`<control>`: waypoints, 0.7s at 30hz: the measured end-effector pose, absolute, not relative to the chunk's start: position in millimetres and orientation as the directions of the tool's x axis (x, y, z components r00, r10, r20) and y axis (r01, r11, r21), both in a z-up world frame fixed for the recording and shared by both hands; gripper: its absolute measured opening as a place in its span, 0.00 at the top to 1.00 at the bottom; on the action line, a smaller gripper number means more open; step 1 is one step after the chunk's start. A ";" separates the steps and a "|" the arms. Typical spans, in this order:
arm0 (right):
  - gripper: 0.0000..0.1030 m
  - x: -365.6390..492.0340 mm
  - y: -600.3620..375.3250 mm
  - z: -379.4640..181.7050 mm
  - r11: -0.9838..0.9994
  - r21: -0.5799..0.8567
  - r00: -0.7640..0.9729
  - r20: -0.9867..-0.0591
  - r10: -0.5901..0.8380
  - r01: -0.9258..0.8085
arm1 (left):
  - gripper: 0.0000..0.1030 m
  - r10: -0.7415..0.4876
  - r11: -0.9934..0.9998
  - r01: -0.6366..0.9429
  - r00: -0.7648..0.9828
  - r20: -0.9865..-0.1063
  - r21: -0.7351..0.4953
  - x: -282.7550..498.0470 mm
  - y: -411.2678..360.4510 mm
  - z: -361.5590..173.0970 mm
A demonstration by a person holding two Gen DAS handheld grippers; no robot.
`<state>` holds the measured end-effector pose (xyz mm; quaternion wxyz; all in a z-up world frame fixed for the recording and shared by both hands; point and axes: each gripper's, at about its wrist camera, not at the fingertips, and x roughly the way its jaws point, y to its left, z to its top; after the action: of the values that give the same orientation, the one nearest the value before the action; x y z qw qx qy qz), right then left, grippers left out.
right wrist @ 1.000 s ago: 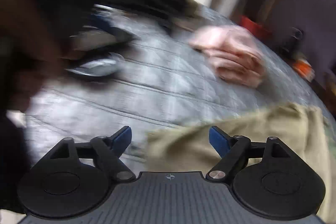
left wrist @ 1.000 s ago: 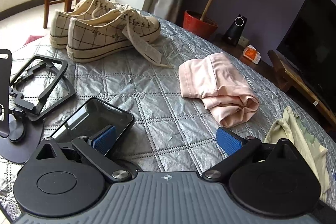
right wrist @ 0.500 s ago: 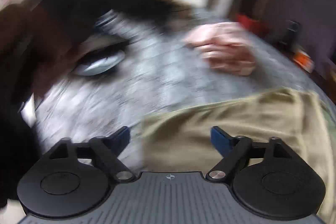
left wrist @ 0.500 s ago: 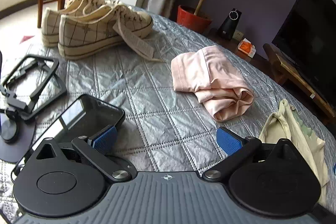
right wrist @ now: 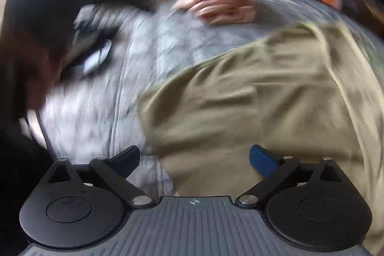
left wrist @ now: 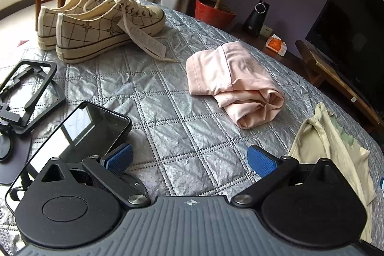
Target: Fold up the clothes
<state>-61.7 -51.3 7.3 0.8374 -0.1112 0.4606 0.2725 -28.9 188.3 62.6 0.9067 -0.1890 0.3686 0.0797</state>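
Over the last second we sweep our wide-open, empty right gripper (right wrist: 194, 160) further over the beige garment (right wrist: 252, 100), while the left gripper (left wrist: 189, 157), equally spread and empty, advances toward the folded pink garment (left wrist: 230, 85) on the quilted cover (left wrist: 156, 100).

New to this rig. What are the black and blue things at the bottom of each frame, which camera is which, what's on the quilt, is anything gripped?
They are handheld two-finger grippers, one per hand, each with a fisheye camera looking along its fingers. In the left wrist view, the left gripper is open over the silver quilt. On the quilt lie sneakers, a phone, a black stand, a folded pink garment and a beige garment. The right wrist view is motion-blurred: the right gripper is open above the beige garment. Nothing is gripped.
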 end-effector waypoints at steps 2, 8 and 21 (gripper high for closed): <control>0.04 -50.5 -60.3 7.7 0.861 0.098 0.442 -0.826 0.350 -0.498 | 0.01 0.006 0.917 -0.284 0.714 -0.700 -0.282 -28.9 187.7 62.5; 0.00 -16.8 -87.4 8.8 0.932 0.198 0.485 -0.810 0.329 -0.302 | 0.01 0.001 0.921 -0.277 0.704 -0.710 -0.273 -26.4 184.5 60.8; 0.14 -90.2 -170.7 62.3 0.946 0.308 0.567 -0.763 0.311 -0.105 | 0.01 -0.089 0.937 -0.188 0.685 -0.723 -0.294 -25.5 180.6 56.3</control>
<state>-90.2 -170.7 62.3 0.8776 0.1144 0.4500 0.1188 -25.5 180.6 56.3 0.9010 -0.1752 0.3958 0.0276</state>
